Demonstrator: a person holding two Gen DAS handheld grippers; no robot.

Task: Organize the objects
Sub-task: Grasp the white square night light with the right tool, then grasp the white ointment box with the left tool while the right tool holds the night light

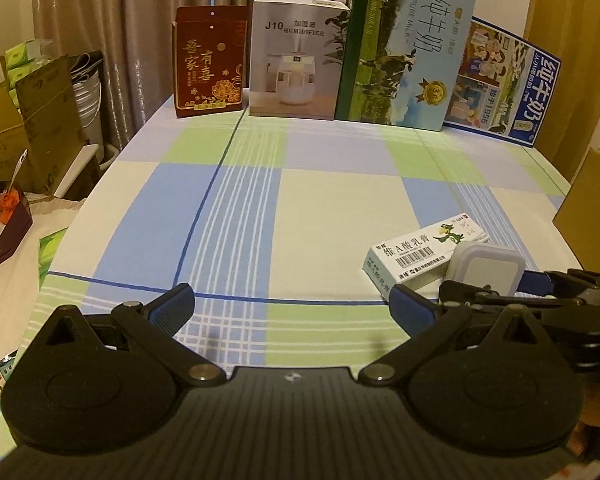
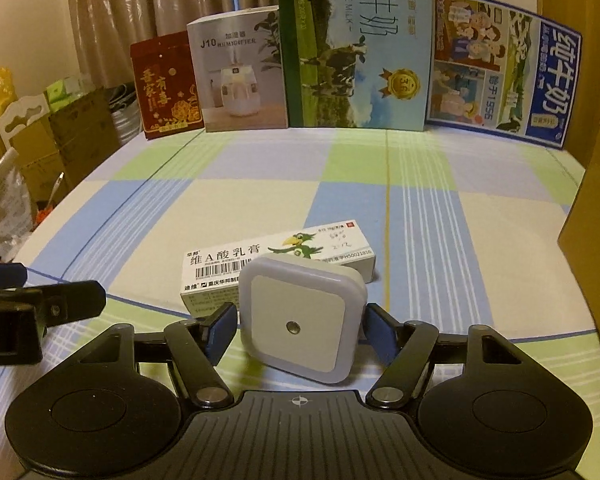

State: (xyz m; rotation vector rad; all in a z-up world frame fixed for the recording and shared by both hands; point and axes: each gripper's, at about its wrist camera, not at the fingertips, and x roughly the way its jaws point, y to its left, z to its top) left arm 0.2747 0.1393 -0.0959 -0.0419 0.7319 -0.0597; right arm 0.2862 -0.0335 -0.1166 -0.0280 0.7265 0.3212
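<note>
Between right tongs [image 2: 298,326]: one night-light [image 2: 300,320].

A small white night light [image 2: 300,322] with round corners and a tiny dot in its middle sat tilted between the blue fingers [image 2: 220,330] of the right gripper [image 2: 298,330], touching both. Just behind it a long white cream box [image 2: 276,266] with a green bird and a barcode lay flat on the checked cloth [image 2: 420,216], its long side across the view.
</note>
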